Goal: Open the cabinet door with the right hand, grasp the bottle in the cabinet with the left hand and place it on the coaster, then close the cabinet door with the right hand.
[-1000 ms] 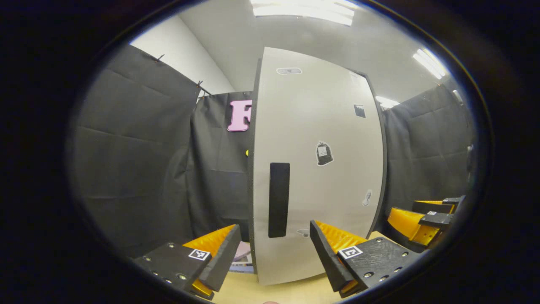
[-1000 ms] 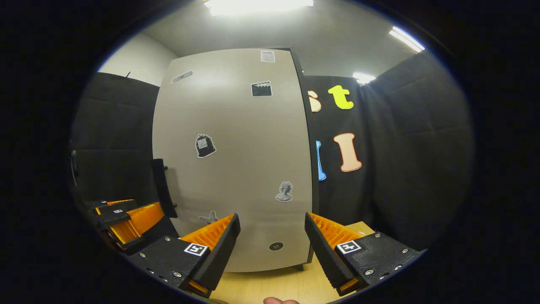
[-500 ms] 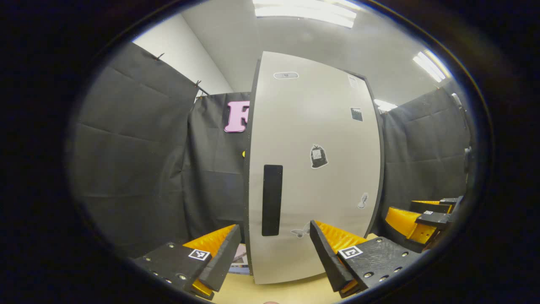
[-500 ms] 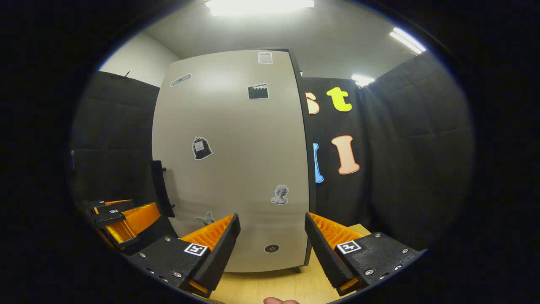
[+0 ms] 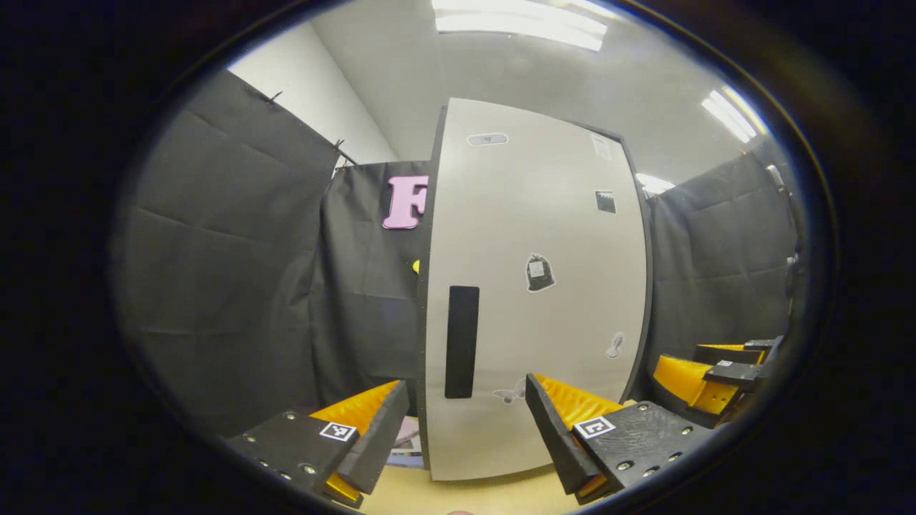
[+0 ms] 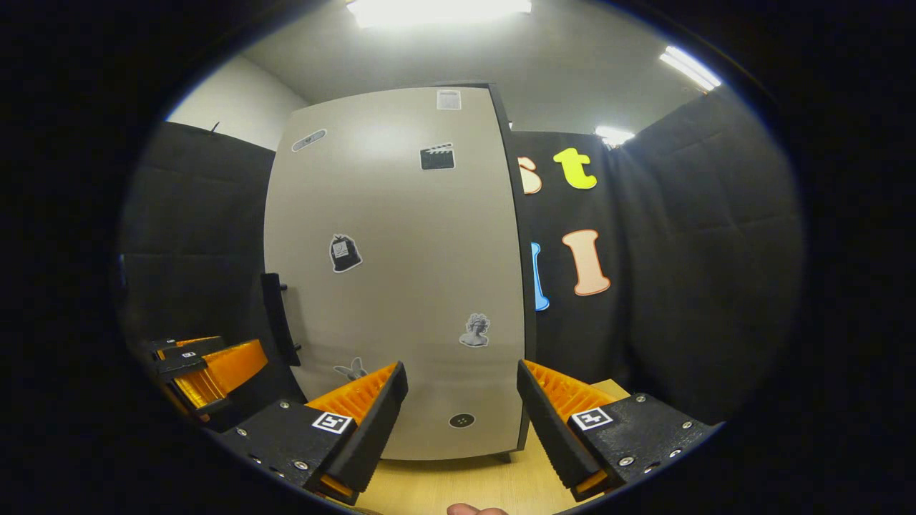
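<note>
Two grippers: we hold both wide apart and empty, low in front of the closed cabinet.
Left gripper (image 5: 461, 429): in the left gripper view our fingers stand well apart with nothing between them, hovering over the table (image 5: 465, 495) just short of the door's lower left corner. We also see this gripper (image 6: 204, 368) in the right gripper view, low at the left, near the handle; its fingers look parted there too.
Right gripper (image 6: 461, 422): in the right gripper view its fingers are spread wide and grip nothing, pointing at the bottom of the door. It (image 5: 715, 372) also shows in the left gripper view at the far right edge, beside the cabinet's right side.
Cabinet door (image 5: 533, 286): pale grey, dark-edged, shut flat against the cabinet; we see the same door (image 6: 401, 272) face on in the right gripper view.
Handle (image 5: 461, 342): a dark upright bar near the door's left edge; from the right gripper view the handle (image 6: 279, 329) stands off the door on two short posts. Neither gripper touches it.
Stickers (image 6: 343, 252): several small ones scattered over the door front.
Bottle: we cannot see it behind the closed door.
Flat item (image 5: 408, 440): something pale lies on the table left of the cabinet, between our left fingers; we cannot tell what it is.
Table (image 6: 458, 483): light wood, under the cabinet.
</note>
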Demonstrator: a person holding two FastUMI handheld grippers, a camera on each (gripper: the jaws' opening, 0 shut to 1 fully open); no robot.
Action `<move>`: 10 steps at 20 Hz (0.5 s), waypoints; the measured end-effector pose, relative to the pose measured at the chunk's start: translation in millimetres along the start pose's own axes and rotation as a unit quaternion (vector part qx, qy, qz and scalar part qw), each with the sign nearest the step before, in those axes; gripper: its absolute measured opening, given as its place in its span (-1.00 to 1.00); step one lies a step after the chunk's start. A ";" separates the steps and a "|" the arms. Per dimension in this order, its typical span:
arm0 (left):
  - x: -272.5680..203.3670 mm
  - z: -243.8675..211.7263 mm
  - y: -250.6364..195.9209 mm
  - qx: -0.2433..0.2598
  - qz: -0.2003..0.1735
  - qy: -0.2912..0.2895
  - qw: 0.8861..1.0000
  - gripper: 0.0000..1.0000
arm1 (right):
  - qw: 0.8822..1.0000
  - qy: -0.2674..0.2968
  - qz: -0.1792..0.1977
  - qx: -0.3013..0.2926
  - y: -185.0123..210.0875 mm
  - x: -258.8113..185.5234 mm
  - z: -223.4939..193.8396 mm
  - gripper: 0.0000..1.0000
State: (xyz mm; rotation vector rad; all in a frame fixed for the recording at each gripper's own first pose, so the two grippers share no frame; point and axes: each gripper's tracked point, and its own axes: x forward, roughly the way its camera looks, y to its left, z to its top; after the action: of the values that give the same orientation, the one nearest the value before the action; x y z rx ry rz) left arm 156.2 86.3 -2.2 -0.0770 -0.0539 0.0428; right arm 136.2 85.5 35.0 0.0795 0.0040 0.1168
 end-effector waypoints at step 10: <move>-2.7 0.6 5.0 -0.002 0.000 -0.001 1.000 0.96 | 1.000 -0.001 0.003 0.001 4.1 -2.5 0.6 0.90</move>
State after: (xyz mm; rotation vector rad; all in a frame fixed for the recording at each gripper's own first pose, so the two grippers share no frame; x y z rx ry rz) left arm 153.3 91.2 -2.2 -0.0817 -0.0554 0.0424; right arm 133.3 89.2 35.9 0.0816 0.0021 0.1230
